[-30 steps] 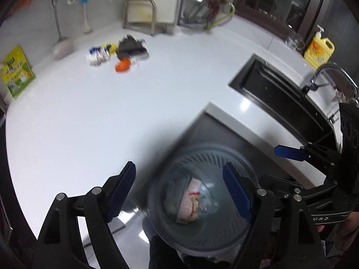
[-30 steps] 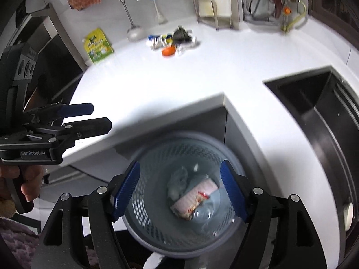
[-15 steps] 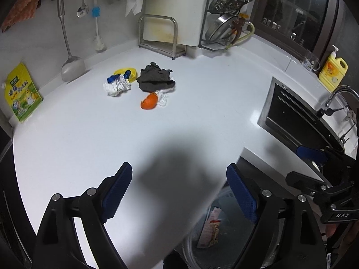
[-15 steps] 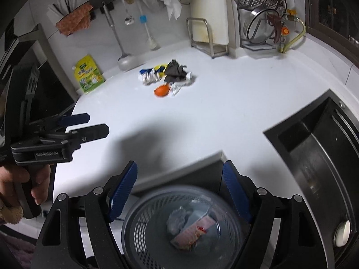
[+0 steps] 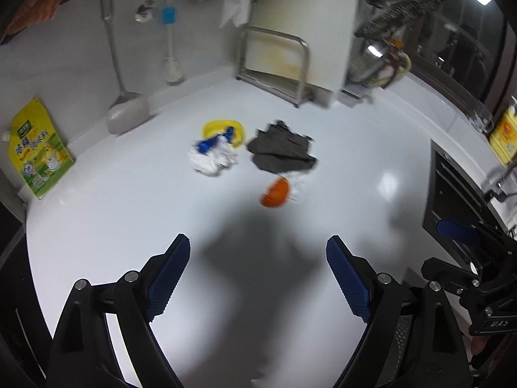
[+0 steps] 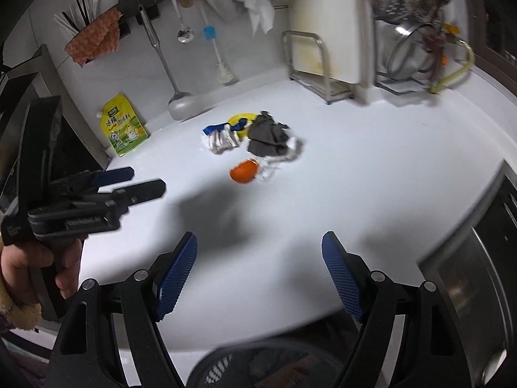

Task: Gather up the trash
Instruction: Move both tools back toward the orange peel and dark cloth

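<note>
A small pile of trash lies mid-counter: a white and blue crumpled wrapper (image 5: 213, 156), a yellow lid (image 5: 223, 128), a dark grey crumpled scrap (image 5: 281, 152) and an orange piece (image 5: 274, 192). The same pile shows in the right wrist view, with the wrapper (image 6: 221, 137), grey scrap (image 6: 266, 135) and orange piece (image 6: 244, 171). My left gripper (image 5: 257, 274) is open and empty, short of the pile. My right gripper (image 6: 258, 268) is open and empty. The grey mesh trash bin (image 6: 258, 368) sits below the counter edge.
A white counter (image 5: 129, 210) holds a yellow-green pouch (image 5: 38, 150) at the left wall, a hanging ladle (image 5: 124, 113) and brush, and a metal rack (image 5: 274, 64) at the back. A dark sink (image 5: 458, 194) and a yellow bottle (image 5: 504, 135) are on the right.
Both grippers have risen from over the trash bin and moved forward over the counter toward the trash pile. The bin has dropped out of the left view. Both stay open.
</note>
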`<state>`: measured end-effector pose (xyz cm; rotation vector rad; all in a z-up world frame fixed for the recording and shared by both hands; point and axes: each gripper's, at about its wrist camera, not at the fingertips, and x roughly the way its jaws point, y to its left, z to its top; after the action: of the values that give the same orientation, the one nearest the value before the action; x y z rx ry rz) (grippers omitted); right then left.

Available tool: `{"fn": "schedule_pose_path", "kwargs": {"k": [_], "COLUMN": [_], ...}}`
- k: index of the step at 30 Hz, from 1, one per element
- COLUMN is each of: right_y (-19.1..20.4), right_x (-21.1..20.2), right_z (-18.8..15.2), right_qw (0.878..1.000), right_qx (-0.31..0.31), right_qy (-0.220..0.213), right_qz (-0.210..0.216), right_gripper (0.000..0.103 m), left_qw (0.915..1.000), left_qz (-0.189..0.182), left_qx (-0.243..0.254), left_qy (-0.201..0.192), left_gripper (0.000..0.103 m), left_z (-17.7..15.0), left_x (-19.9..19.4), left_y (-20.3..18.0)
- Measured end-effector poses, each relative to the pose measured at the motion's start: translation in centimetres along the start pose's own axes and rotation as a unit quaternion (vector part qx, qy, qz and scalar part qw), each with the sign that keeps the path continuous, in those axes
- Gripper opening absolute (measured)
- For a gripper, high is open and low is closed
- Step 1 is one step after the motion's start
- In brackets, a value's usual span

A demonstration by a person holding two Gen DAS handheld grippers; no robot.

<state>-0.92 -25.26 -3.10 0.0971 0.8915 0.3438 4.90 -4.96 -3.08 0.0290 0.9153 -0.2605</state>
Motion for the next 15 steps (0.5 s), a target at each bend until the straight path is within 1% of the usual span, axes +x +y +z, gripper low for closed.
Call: {"fn": "schedule_pose_path", "kwargs": {"k": [2,4,5,6,7,9,12,15], "right_y": [0.6,1.0,1.1,1.3,1.6,2.0,2.2,2.6], "right_x": [1.9,4.1,5.0,5.9,7.1,8.9,11.7,13.9], "right_z": [1.4,2.7,3.3,3.8,4.6,5.4,6.3,7.0], "right_qw": [1.0,1.0,1.0,1.0,1.0,0.999,0.998,0.998], "right_qx": [-0.005,-0.002,0.0,0.002,0.001,0.002,0.012,0.012], "right_qy": [0.004,0.007,0.01,0.013,0.016,0.025,0.041,0.049], "right_qz": [0.01,0.019,0.021,0.023,0.026,0.032,0.038,0.036], "right_gripper": [0.075,0.071,0.071,0.067,0.06,0.058,0.05,0.05], "left_qw": [0.9999,0.9998,0.9996,0.9995,0.9994,0.9993,0.9992,0.9992], "left_qz": [0.009,0.018,0.023,0.025,0.027,0.03,0.029,0.025], "left_qx": [-0.006,-0.01,-0.014,-0.017,-0.019,-0.021,-0.023,-0.023], "left_qy": [-0.001,0.002,0.004,0.005,0.006,0.008,0.014,0.021], "left_gripper": [0.086,0.086,0.086,0.086,0.086,0.086,0.086,0.086], "left_z": [0.7,1.3,1.6,1.8,2.1,2.5,3.2,3.5], "left_x": [0.2,0.8,1.1,1.3,1.6,2.3,3.6,4.9], "left_y": [1.6,3.5,4.5,5.2,5.8,7.0,8.3,9.0]}}
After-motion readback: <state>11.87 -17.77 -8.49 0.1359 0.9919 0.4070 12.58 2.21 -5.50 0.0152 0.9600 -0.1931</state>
